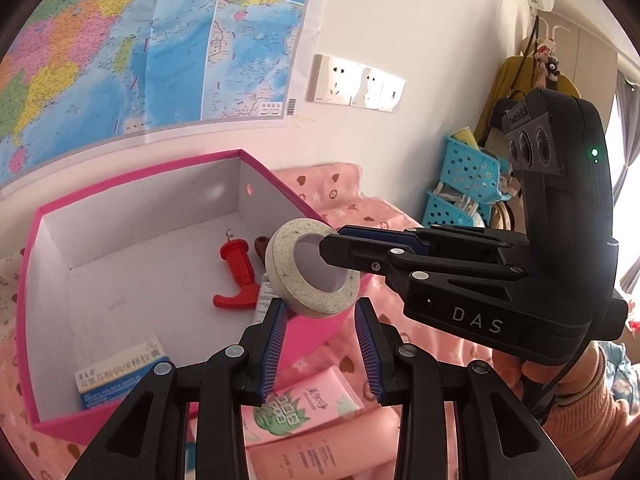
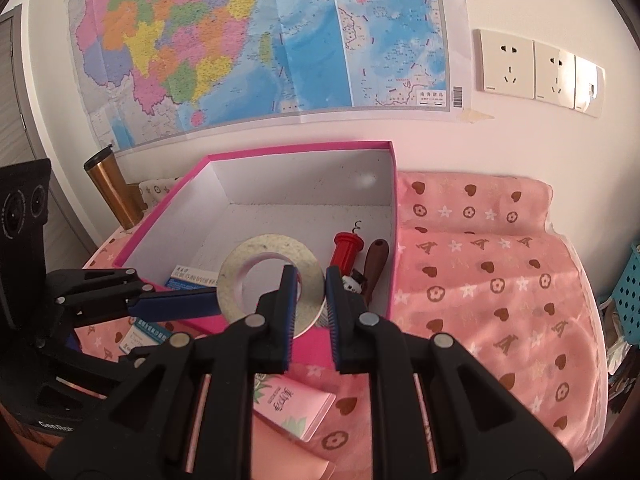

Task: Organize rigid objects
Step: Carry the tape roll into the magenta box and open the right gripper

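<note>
Tape roll point(image 2: 270, 280) held over near rim of pink box point(image 1: 30, 256); right gripper point(image 2: 312, 296) clamped on ring wall, one finger through hole, one outside; left gripper point(image 1: 320, 320) spread wide just below roll, holding nothing.

Roll judged light, stiff, rough-faced, unlikely to slip; best grip across wall, as now.

Inside box: red corkscrew point(image 1: 239, 272), brown-handled tool point(image 2: 375, 266), blue-white carton point(image 1: 120, 376); landing space free at centre. Pink tube point(image 2: 294, 404) on patterned cloth point(image 2: 500, 280) below grippers; metal tumbler point(image 2: 114, 192) behind box; box rim is main obstruction.
</note>
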`<state>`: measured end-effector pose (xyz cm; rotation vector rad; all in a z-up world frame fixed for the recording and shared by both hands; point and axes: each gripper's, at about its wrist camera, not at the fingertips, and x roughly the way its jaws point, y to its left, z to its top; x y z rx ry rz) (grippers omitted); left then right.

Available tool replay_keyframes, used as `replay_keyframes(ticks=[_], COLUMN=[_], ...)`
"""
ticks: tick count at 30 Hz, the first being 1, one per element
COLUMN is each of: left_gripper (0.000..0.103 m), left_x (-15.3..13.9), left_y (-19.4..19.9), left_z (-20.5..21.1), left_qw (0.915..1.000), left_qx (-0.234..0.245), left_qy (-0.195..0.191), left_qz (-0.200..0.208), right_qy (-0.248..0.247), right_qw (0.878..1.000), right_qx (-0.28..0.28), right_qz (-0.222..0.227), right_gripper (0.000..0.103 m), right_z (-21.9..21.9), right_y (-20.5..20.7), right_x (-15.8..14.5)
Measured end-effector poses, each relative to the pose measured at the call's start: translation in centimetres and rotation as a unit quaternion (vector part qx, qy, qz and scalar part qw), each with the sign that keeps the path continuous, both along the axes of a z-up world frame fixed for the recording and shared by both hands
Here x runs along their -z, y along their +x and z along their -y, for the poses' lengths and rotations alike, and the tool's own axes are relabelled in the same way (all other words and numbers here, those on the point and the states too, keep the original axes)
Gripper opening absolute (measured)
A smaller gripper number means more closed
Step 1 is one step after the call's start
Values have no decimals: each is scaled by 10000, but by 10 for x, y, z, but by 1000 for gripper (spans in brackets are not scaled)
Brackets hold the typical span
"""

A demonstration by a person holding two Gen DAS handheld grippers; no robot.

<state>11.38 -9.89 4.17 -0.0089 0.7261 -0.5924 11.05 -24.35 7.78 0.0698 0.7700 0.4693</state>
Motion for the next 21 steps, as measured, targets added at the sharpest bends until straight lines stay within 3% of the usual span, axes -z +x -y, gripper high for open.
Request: replay_keyframes(ticks=[21], left_gripper=[34], left_x=[15], left_y=[45], left_z=[-6], left_qw=[9984], left_qx=[-246], left_qy=[42], left_qz=[-511], right_qy=[-105], right_qw=[9985], right_qx=[124], right_qz=[-527], right_gripper=[16], right_z=[-11], right_y=[50], right_x=[26])
